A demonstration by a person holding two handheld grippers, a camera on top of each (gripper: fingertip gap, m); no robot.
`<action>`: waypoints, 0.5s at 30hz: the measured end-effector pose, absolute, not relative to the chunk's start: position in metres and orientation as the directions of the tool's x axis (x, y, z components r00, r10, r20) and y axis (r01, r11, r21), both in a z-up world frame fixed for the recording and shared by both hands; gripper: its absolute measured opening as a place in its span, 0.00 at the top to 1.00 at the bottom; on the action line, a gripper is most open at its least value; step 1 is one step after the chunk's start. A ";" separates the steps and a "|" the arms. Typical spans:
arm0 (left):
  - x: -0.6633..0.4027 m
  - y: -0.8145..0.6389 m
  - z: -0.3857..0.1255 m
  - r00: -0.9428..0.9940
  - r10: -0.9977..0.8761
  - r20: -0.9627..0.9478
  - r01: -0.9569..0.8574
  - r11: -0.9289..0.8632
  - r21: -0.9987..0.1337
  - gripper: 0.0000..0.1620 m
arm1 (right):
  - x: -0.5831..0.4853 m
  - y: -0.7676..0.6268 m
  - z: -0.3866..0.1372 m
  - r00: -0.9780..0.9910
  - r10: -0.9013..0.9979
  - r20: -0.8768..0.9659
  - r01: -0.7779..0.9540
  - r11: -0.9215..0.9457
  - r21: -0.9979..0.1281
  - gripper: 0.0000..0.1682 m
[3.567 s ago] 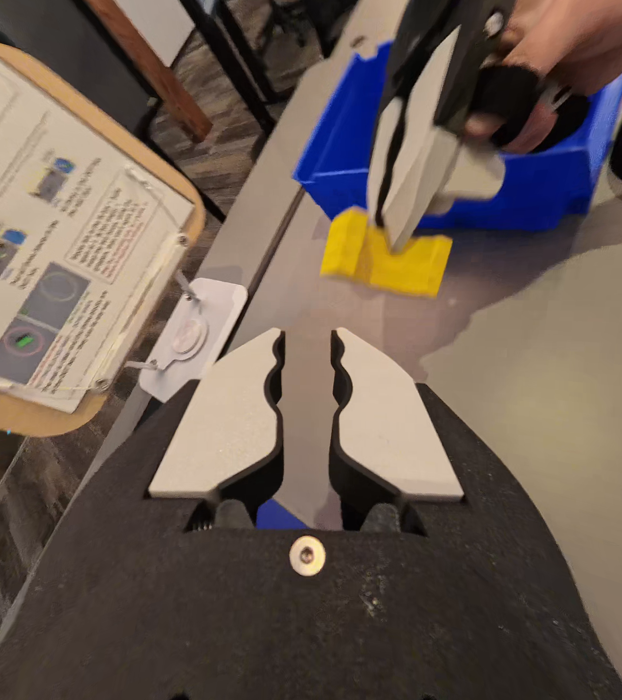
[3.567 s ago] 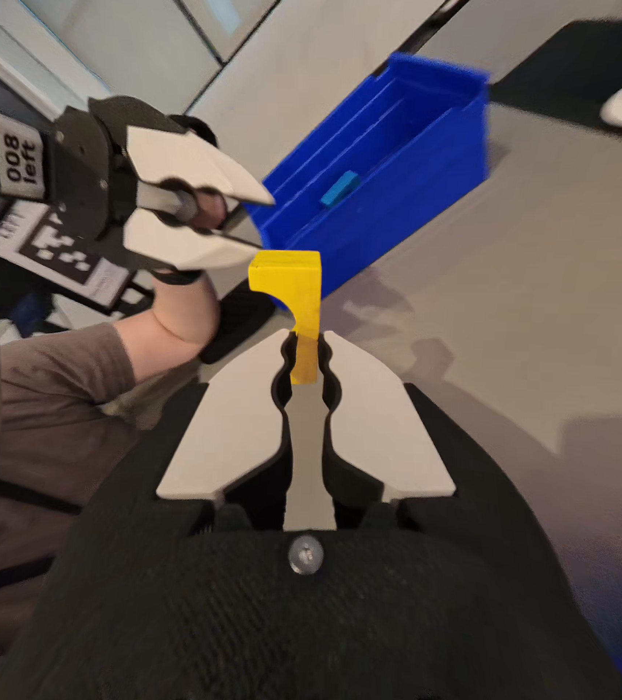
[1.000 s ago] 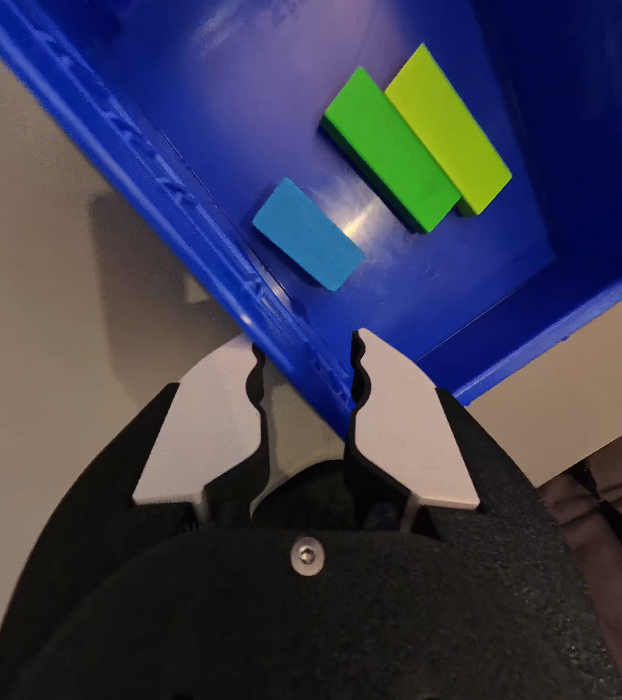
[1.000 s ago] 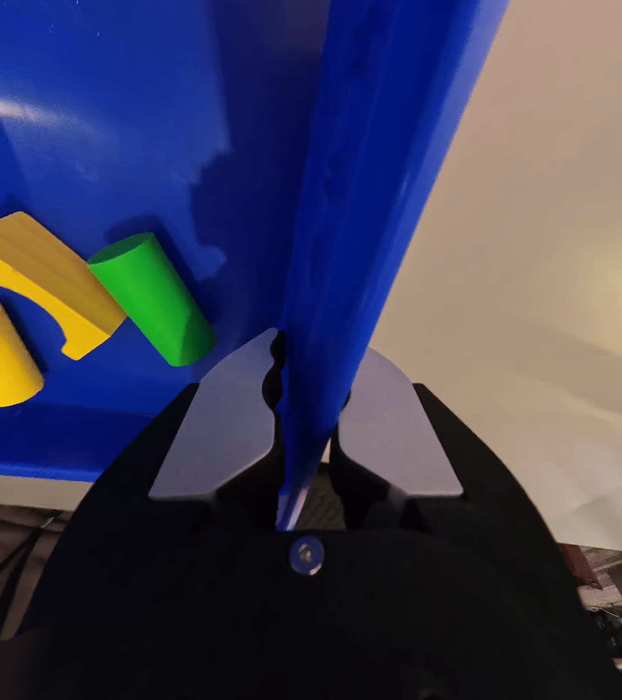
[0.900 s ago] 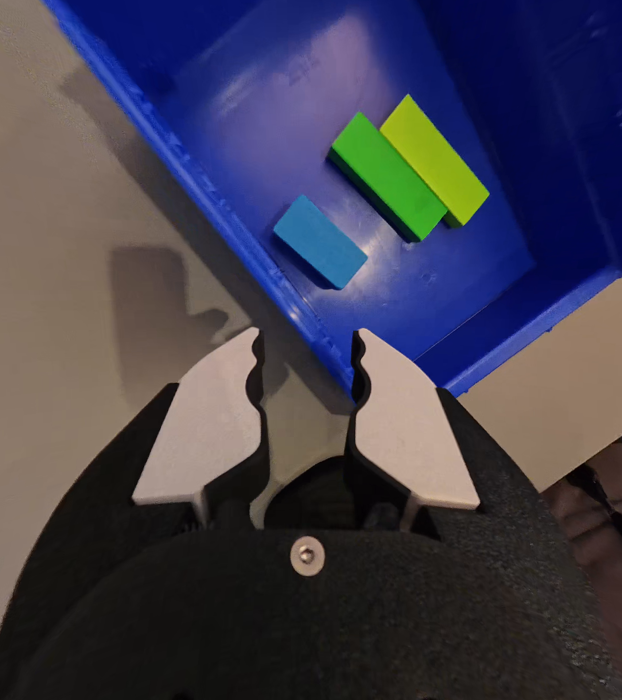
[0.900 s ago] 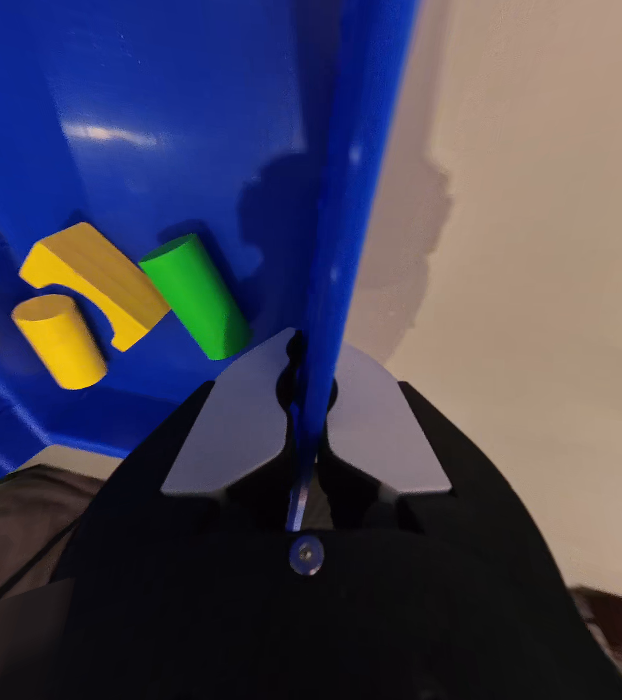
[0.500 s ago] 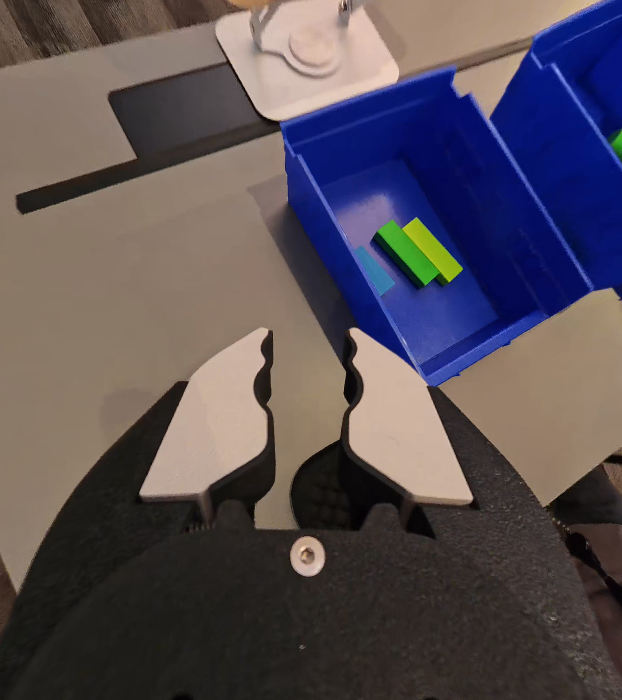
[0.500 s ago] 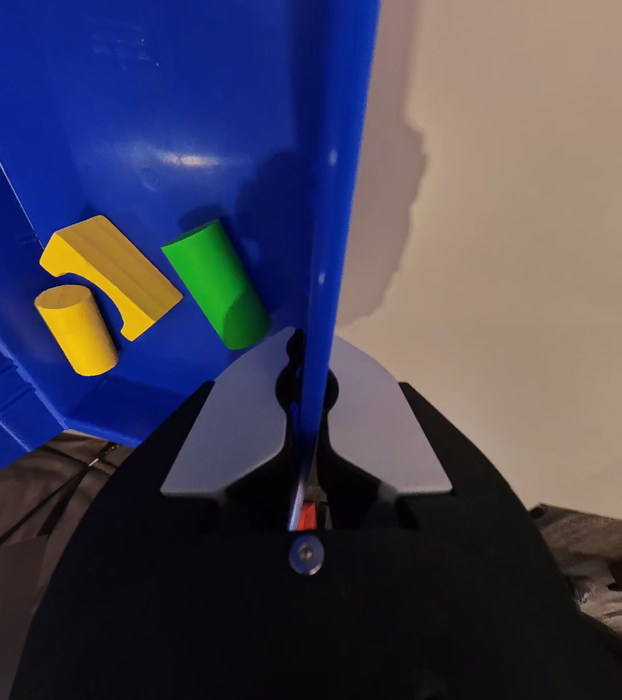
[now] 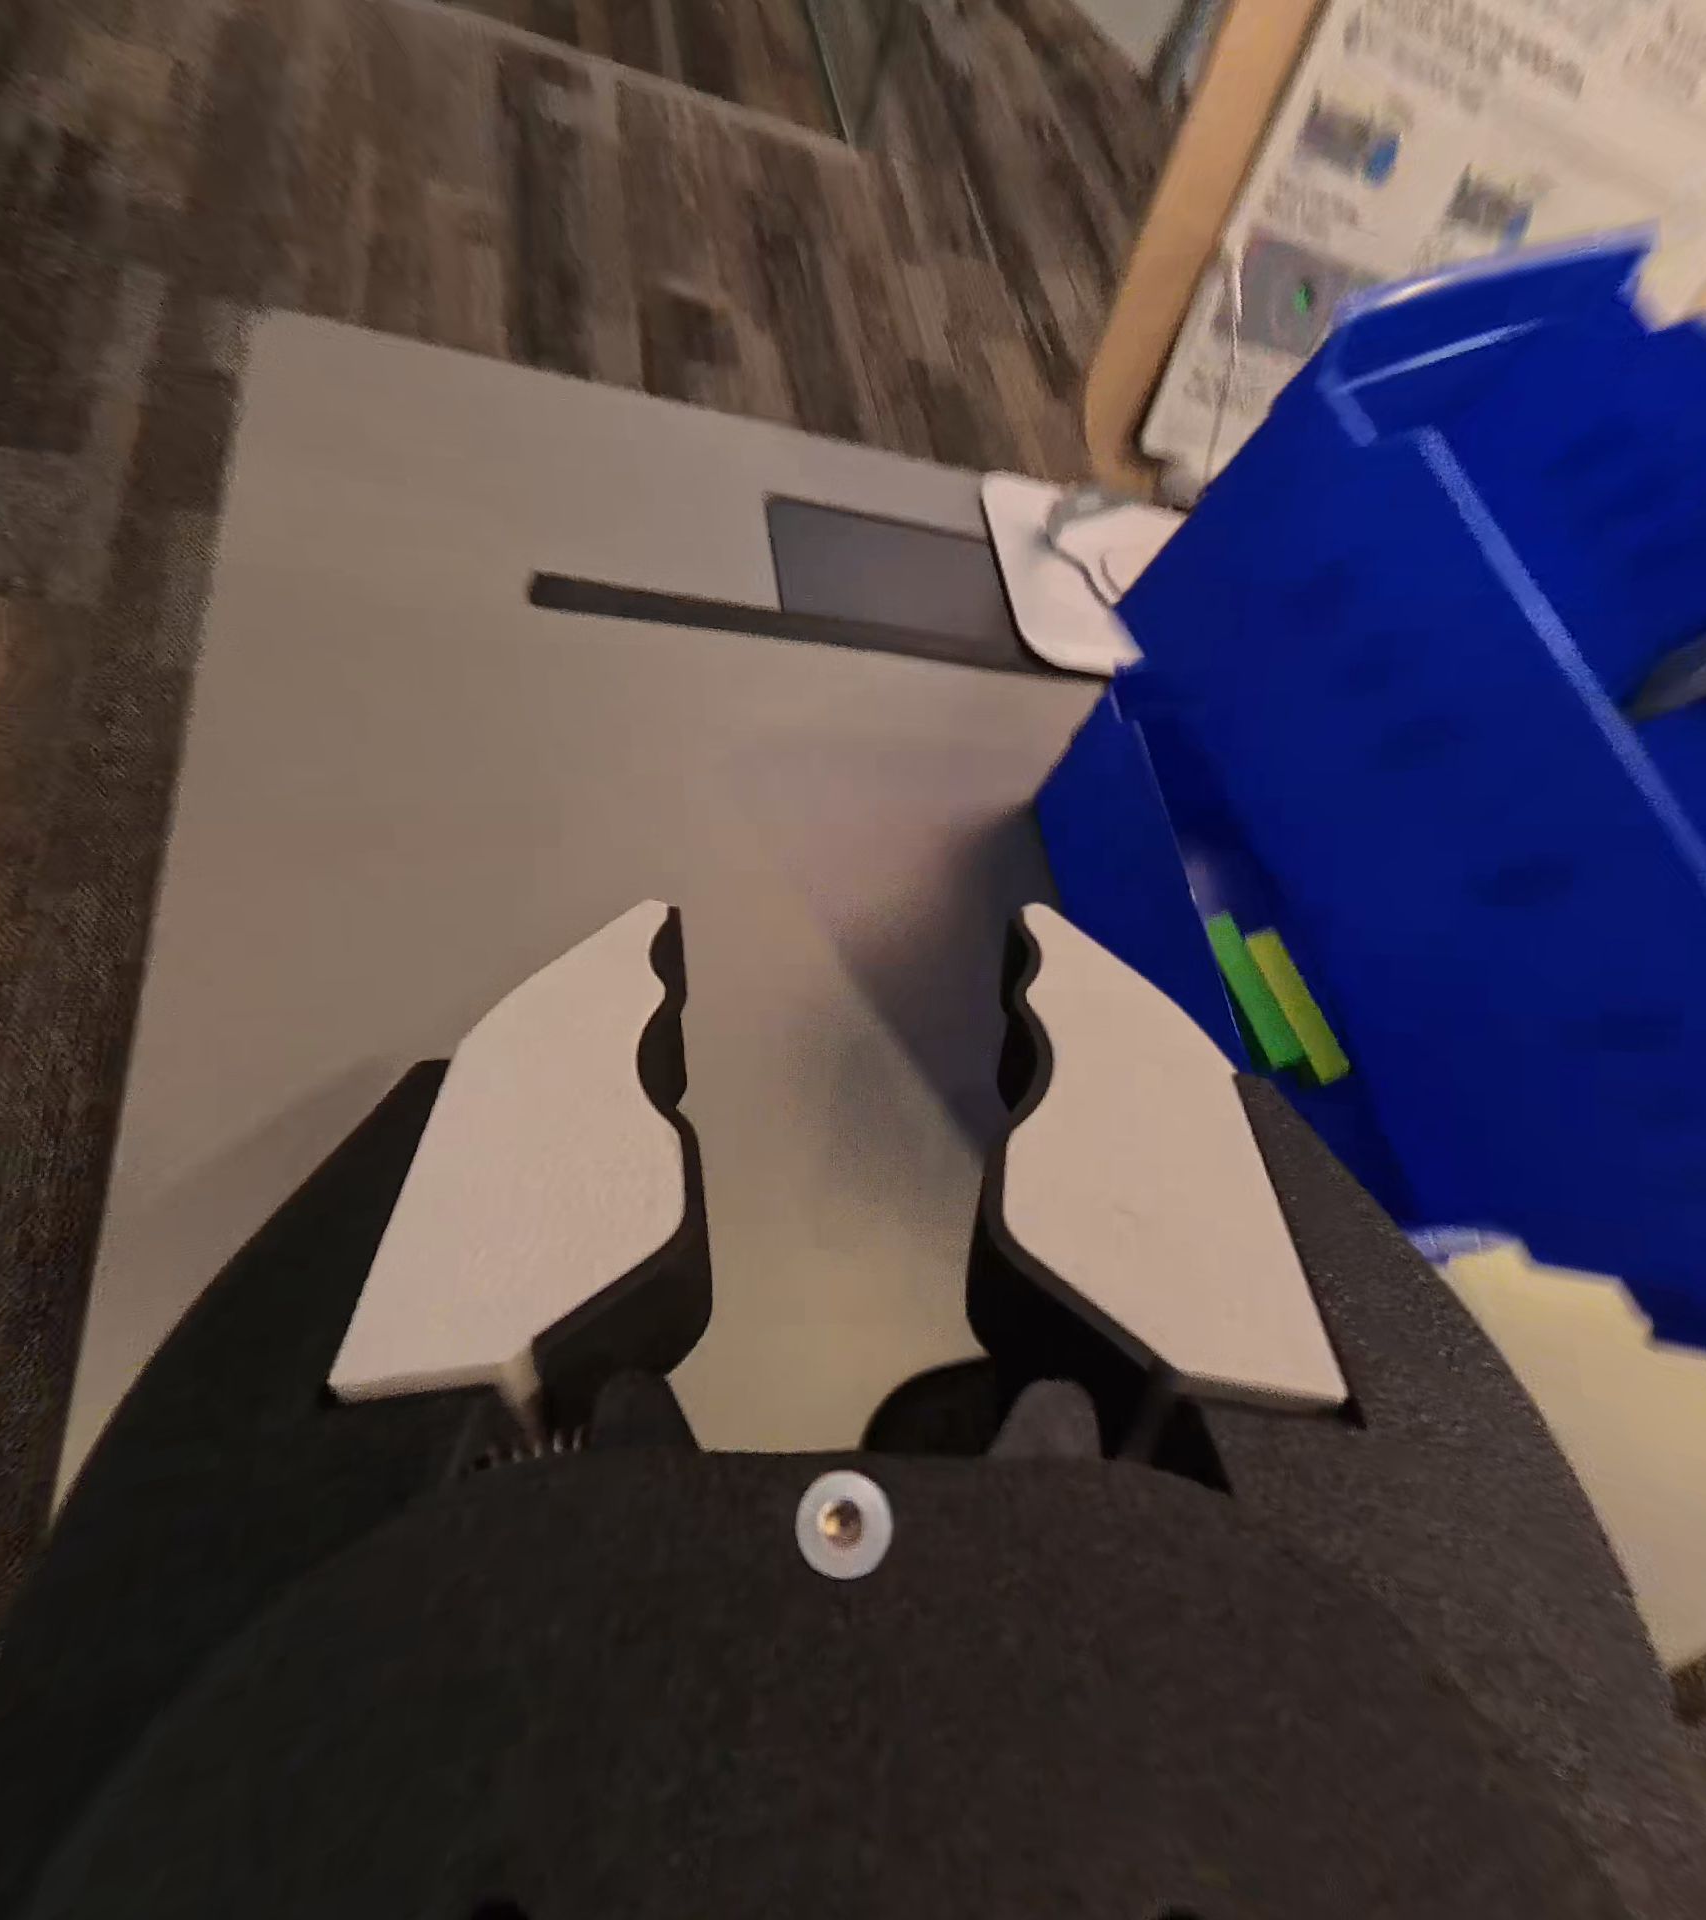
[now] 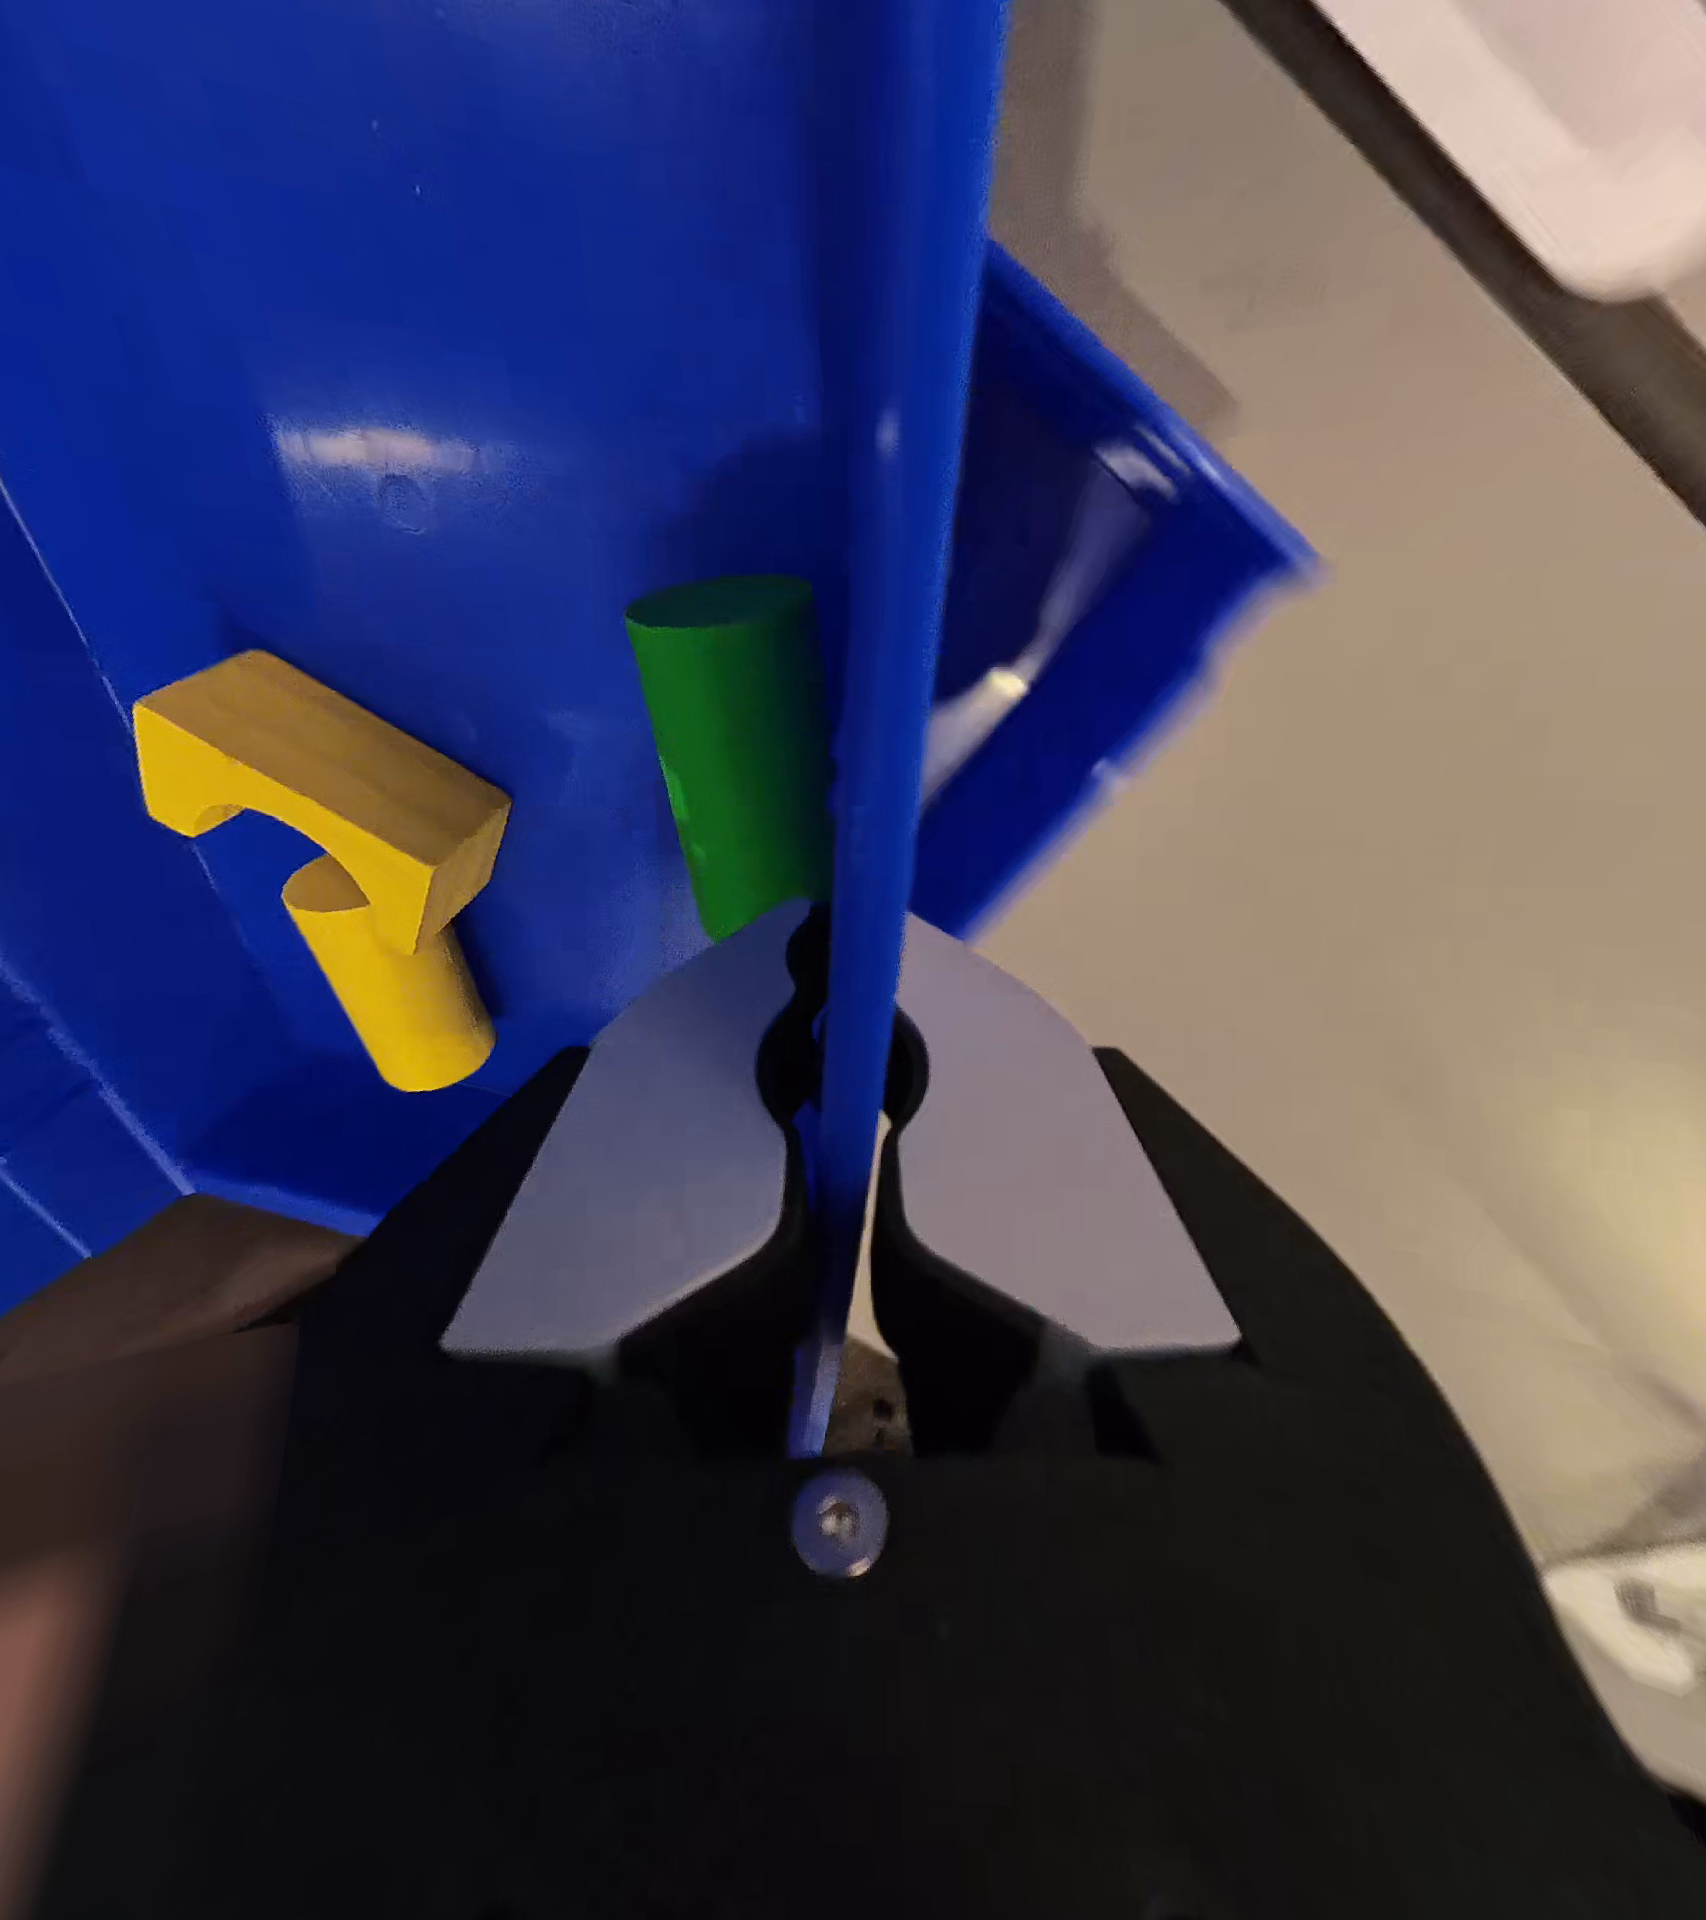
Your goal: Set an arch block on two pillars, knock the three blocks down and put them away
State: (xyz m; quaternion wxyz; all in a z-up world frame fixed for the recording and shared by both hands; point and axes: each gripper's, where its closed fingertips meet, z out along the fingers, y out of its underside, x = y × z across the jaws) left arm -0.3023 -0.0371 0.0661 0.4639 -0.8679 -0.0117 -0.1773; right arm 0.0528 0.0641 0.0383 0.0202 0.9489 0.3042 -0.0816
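Here the right gripper point(image 10: 844, 971) clamps the side wall of a blue bin point(image 10: 433, 343), apparently to carry it; inside lie the yellow arch point(image 10: 329, 795), a yellow pillar point(image 10: 392, 992) and a green pillar point(image 10: 735, 748). The left gripper point(image 9: 844, 925) hangs open and empty above the grey table point(image 9: 475, 748), beside a second blue bin point(image 9: 1514, 935) holding green blocks point(image 9: 1270, 1003).

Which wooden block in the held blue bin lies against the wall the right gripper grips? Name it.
The green wooden cylinder. It lies along the wall of the blue plastic bin clamped by the right gripper; the yellow arch block and yellow cylinder lie apart.
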 end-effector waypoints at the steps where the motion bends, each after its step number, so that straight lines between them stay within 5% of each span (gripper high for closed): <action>1: -0.312 -0.039 0.073 0.936 -0.121 0.331 0.221 -0.530 -0.819 0.64 | 0.021 0.065 0.035 0.773 0.604 -0.193 0.612 -0.790 -0.025 0.95; 8: -0.387 -0.069 0.102 0.849 0.068 0.524 0.522 -0.262 -0.812 0.55 | -0.134 0.048 0.003 0.638 0.722 -0.267 0.740 -0.671 -0.046 0.96; 15: -0.387 -0.064 0.057 0.835 0.088 0.544 0.518 -0.461 -0.721 0.53 | -0.195 0.027 -0.042 0.619 0.723 -0.308 0.766 -0.642 0.035 0.95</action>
